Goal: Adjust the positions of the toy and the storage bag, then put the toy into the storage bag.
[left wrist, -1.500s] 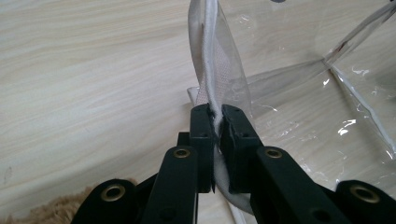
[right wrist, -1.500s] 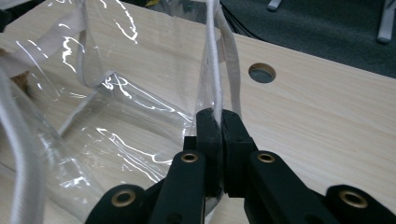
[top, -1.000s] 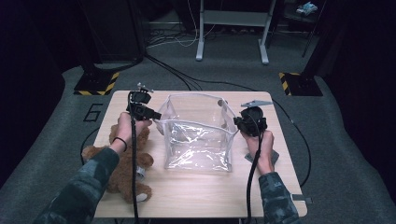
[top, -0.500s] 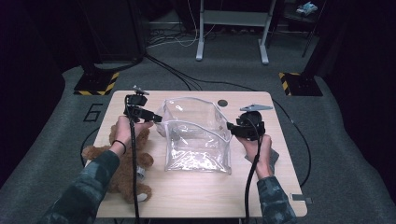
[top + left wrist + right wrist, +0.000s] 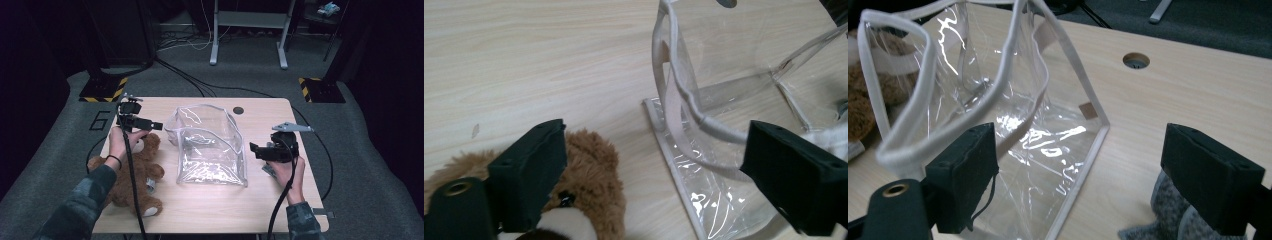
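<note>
A clear plastic bag (image 5: 207, 145) with white trim stands open in the middle of the wooden table (image 5: 250, 205). A brown teddy bear (image 5: 132, 172) lies at the left. My left gripper (image 5: 156, 125) hovers above the bear's head, just left of the bag's rim. Its jaws have just been opening and stand open, pressing on nothing. In the left gripper view the bear (image 5: 594, 165) and the bag (image 5: 704, 125) lie beyond the left gripper (image 5: 659, 175). My right gripper (image 5: 254, 150) is just right of the bag, its jaws also just opened, with nothing held. The bag (image 5: 973, 90) shows past its left jaw.
A grey fuzzy cloth item (image 5: 1168, 222) lies on the table under my right hand (image 5: 285, 172). A round cable hole (image 5: 238, 110) sits at the table's far edge. Cables and stand legs cross the dark floor beyond the table.
Both grippers have let go of the bag's rim, opened, and drawn apart outward. The bag, stretched wide before, has slackened and narrowed.
</note>
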A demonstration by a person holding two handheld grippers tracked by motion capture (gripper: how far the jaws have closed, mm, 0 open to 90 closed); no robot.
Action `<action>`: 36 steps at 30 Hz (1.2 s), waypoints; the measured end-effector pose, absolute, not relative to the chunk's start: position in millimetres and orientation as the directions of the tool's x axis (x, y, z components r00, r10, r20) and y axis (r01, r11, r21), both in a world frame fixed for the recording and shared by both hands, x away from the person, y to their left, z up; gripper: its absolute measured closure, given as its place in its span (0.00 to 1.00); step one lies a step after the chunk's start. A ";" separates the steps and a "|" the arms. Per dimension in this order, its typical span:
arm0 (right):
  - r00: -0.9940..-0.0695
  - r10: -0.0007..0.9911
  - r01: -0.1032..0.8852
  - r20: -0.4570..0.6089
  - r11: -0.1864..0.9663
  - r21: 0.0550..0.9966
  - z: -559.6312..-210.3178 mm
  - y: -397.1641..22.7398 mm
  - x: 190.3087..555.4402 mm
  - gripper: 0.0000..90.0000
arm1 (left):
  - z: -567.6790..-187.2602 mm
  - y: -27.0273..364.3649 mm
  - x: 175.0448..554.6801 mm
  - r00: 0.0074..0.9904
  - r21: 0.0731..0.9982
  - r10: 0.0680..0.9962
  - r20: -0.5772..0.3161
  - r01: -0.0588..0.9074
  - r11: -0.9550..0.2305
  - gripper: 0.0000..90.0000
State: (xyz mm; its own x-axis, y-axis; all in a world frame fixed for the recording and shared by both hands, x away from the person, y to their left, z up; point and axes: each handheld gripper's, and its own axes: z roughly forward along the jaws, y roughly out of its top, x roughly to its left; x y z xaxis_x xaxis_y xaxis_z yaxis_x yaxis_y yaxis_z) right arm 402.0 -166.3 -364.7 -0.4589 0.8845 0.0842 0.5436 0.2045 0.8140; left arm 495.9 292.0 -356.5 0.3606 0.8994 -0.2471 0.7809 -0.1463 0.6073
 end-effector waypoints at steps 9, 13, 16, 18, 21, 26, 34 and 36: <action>-0.442 0.891 0.586 0.100 0.203 0.785 -413.7 -172.2 377.3 0.07 | -369.1 314.4 479.5 0.351 0.617 0.901 -0.255 0.776 -0.128 0.00; -0.446 0.889 0.596 0.106 0.207 0.776 -436.1 -171.7 365.6 0.05 | -375.7 320.7 474.1 0.348 0.616 0.905 -0.245 0.777 -0.132 0.00; -0.440 0.891 0.612 0.117 0.202 0.765 -451.9 -171.4 358.8 0.04 | -379.0 325.7 471.3 0.341 0.619 0.909 -0.240 0.775 -0.127 0.00; -0.434 0.893 0.619 0.120 0.198 0.760 -462.0 -171.4 354.3 0.04 | -382.0 328.6 469.1 0.339 0.646 0.913 -0.227 0.754 -0.119 0.00; -0.435 0.891 0.635 0.126 0.205 0.745 -475.5 -170.7 349.7 0.03 | -381.5 332.6 466.3 0.341 0.653 0.915 -0.217 0.748 -0.124 0.00; -0.431 0.895 0.649 0.113 0.220 0.729 -492.0 -167.3 343.1 0.00 | -379.6 335.6 457.3 0.335 0.671 0.922 -0.196 0.731 -0.123 0.00; -0.456 0.889 0.646 0.055 0.287 0.707 -517.1 -155.3 338.8 0.00 | -388.4 337.6 443.1 0.303 0.646 0.934 -0.190 0.755 -0.114 0.00; -0.457 0.888 0.646 0.041 0.300 0.702 -522.2 -153.1 339.2 0.00 | -391.1 341.7 438.9 0.315 0.646 0.923 -0.221 0.756 -0.103 0.00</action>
